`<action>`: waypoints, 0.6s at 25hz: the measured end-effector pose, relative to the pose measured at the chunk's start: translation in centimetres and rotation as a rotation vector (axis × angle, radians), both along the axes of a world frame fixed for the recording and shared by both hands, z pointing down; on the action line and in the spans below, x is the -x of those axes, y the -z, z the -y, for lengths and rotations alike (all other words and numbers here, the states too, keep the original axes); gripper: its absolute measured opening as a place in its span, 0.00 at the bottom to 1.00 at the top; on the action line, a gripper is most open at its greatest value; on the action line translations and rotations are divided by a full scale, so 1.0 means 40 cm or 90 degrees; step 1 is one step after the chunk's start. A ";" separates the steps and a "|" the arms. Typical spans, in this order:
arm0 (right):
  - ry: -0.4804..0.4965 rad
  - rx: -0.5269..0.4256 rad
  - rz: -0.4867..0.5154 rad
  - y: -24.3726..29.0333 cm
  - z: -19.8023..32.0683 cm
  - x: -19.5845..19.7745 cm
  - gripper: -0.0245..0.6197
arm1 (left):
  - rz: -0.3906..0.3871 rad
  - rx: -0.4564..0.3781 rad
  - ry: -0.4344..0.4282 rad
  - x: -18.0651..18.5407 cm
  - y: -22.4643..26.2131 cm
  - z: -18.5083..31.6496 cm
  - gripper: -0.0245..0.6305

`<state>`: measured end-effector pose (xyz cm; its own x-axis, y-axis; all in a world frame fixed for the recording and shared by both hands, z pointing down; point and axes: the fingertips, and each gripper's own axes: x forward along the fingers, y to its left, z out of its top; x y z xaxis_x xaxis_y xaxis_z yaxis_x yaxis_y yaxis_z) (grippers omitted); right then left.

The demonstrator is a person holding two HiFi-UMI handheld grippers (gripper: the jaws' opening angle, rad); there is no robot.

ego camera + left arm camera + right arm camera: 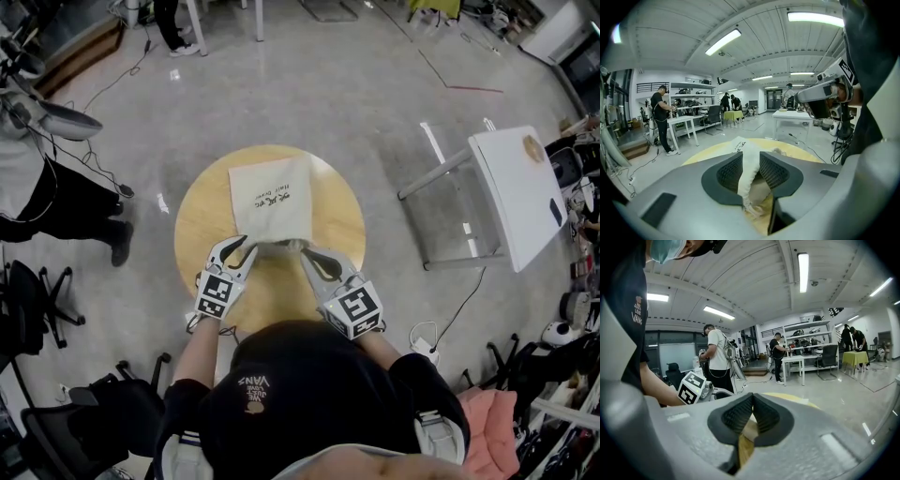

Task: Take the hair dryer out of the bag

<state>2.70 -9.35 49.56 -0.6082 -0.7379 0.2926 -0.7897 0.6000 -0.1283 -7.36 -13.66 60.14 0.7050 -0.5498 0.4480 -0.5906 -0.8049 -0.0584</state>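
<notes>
A cream cloth bag (270, 199) with dark print lies flat on the round wooden table (202, 220). No hair dryer shows; the bag hides whatever is inside. Both grippers meet the bag's near edge, which is bunched up between them. My left gripper (246, 246) is at the near left corner. Its jaws stand apart in the left gripper view (751, 157), with the bag's edge (749, 164) loose between the pads. My right gripper (305, 251) is at the near right corner. The right gripper view shows it (752, 397) pinched shut, with pale bag cloth (749, 427) in the slot.
A white folding table (520, 192) stands to the right on the grey floor. A person in black (56, 202) stands at the left by office chairs (37, 291). A white cable and plug (427, 342) lie on the floor near the right.
</notes>
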 end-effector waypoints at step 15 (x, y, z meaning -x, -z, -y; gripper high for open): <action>0.015 0.015 -0.002 -0.033 0.026 0.000 0.04 | 0.152 0.009 -0.075 -0.046 -0.149 0.011 0.28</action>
<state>2.69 -10.39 50.89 -0.6242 -0.7165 0.3114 -0.7759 0.6152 -0.1398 -5.51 -14.10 66.11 0.6374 -0.4628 0.6160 -0.4636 -0.8690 -0.1731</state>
